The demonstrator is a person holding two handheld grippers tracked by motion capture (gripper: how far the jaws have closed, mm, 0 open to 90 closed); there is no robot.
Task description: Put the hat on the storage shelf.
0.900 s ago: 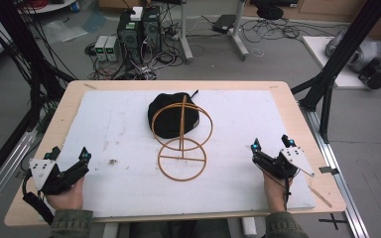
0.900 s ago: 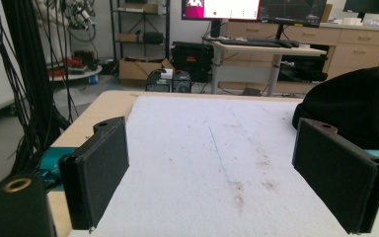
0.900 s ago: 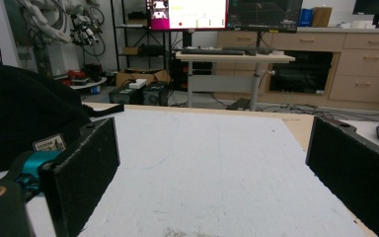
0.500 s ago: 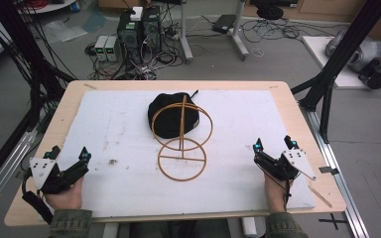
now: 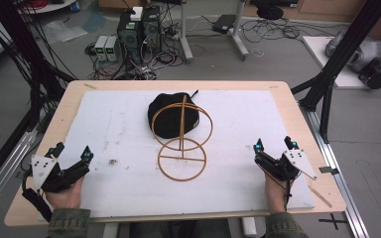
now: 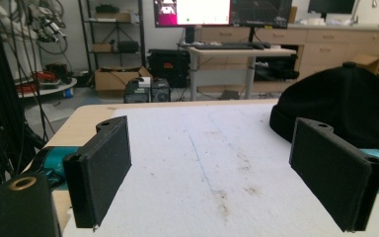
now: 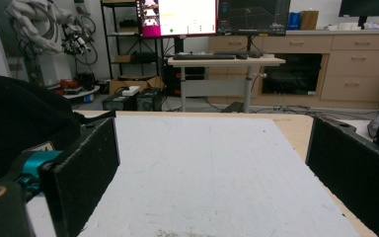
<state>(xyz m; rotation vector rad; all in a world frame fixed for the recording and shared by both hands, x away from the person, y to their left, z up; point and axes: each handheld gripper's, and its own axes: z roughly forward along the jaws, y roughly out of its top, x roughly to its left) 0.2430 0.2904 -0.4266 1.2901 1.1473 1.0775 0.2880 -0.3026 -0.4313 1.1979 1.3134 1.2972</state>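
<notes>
My high view sits above the near edge, looking forward and down on the whole table (image 5: 297, 106) and the floor beyond. My left gripper view rides low over the white mat (image 6: 202, 163), close to the surface, facing the far edge and the lab behind; my right gripper view does likewise from the other side. All three share the mat and the black hat (image 5: 171, 115), and both gripper views share the wall screen (image 7: 177, 17).

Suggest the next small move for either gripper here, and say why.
Probably bring the right gripper forward and inward toward the black hat behind the wire stand. Both it and the left gripper rest open and empty at the table's near corners.
</notes>
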